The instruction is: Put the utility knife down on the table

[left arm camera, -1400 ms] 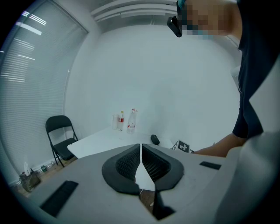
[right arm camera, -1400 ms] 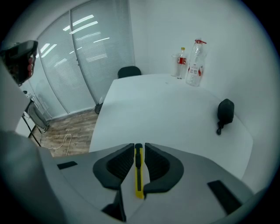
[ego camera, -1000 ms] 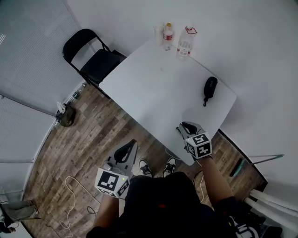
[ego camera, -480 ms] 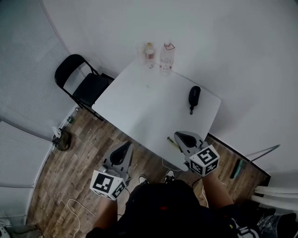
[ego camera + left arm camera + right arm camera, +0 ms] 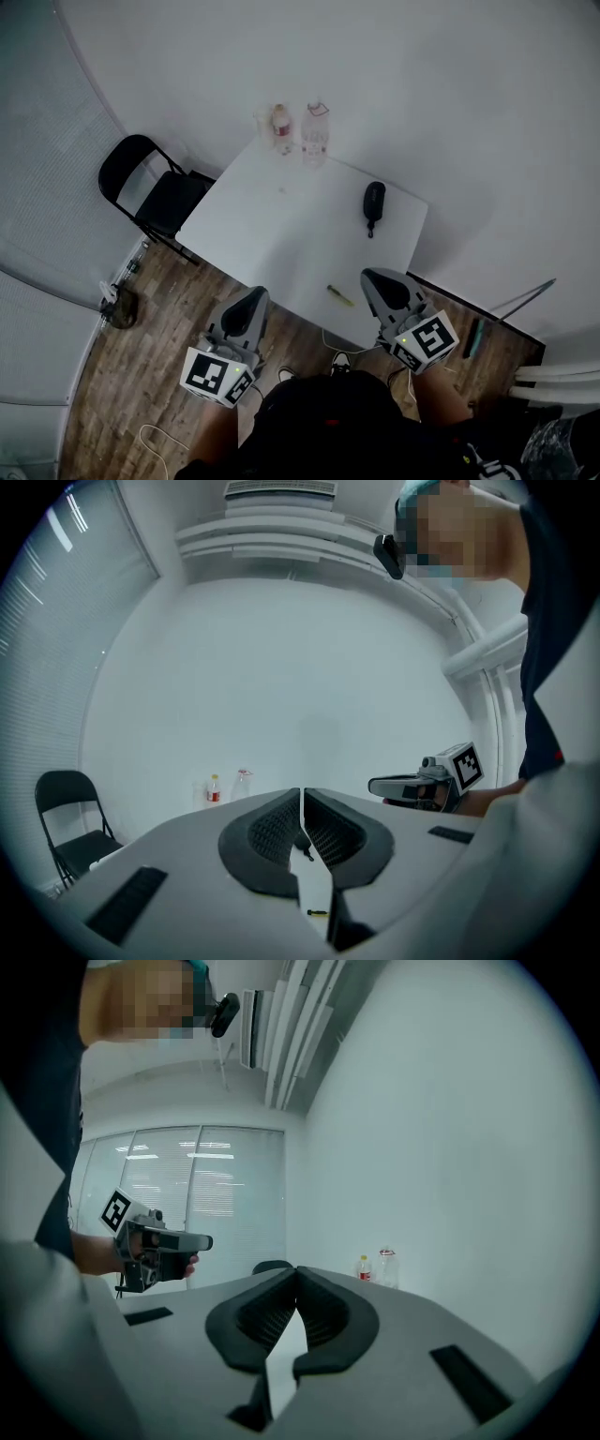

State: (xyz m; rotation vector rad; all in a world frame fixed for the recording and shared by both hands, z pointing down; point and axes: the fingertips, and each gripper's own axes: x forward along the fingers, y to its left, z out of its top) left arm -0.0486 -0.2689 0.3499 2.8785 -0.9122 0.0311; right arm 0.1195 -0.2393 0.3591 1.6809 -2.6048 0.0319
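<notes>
The utility knife (image 5: 339, 296), thin and yellowish, lies on the white table (image 5: 281, 225) near its front edge. My right gripper (image 5: 368, 276) hovers just right of the knife, apart from it, with the jaws shut and empty. My left gripper (image 5: 258, 293) is held off the table's front edge, over the floor, also shut on nothing. In the left gripper view the jaws (image 5: 302, 794) meet, the knife (image 5: 319, 912) shows as a small sliver below them, and the right gripper (image 5: 380, 786) is at the right. In the right gripper view the jaws (image 5: 296, 1269) touch at the tips.
A black oblong case (image 5: 374, 200) lies on the table's right side. Two bottles (image 5: 315, 134) and a clear cup stand at the far edge. A black folding chair (image 5: 150, 192) is left of the table on the wooden floor (image 5: 141, 375). White walls are close behind.
The right gripper has drawn back off the table corner, and the knife now lies on the table apart from it. The whole view has pulled back and up.
</notes>
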